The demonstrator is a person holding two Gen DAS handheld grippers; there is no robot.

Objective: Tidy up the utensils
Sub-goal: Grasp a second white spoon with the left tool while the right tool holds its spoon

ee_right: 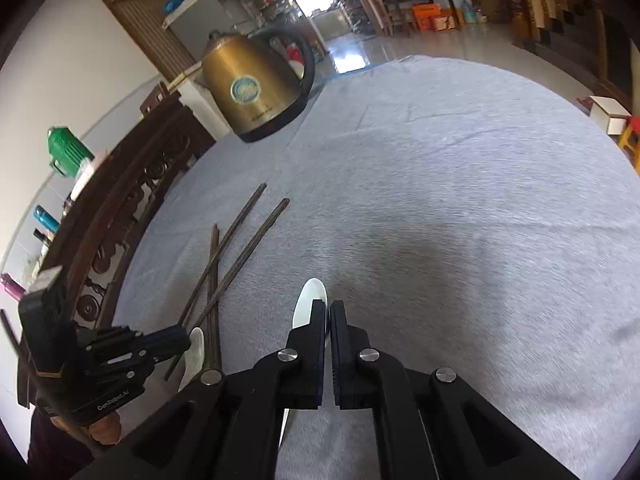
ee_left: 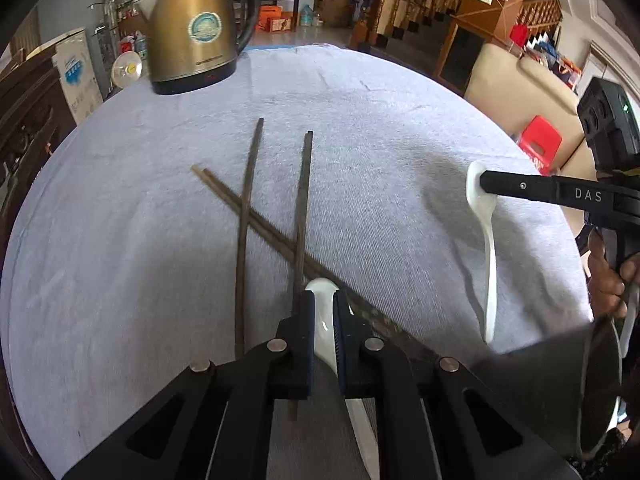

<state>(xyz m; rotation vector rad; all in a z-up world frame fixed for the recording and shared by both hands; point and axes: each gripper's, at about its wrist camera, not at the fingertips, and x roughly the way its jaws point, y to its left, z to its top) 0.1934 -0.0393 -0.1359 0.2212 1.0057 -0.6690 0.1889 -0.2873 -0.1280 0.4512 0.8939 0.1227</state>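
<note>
Near the kettle (ee_left: 192, 28) on the grey-clothed counter (ee_left: 380, 128): four dark chopsticks (ee_left: 300, 216) lie loose in front of it, two roughly parallel, a touching pair crossing under them diagonally. Left gripper (ee_left: 324, 312) jaws clamped on a white ceramic spoon (ee_left: 322, 320), bowl end poking out past the fingertips, handle running back under the gripper; spoon sits over the near end of the crossing chopsticks. Right gripper (ee_right: 328, 320), well right of the kettle and chopsticks, jaws clamped on a second white spoon (ee_right: 308, 304), held above the cloth with its handle hanging down. In the left wrist view that second spoon shows at far right, clear of the chopsticks.
</note>
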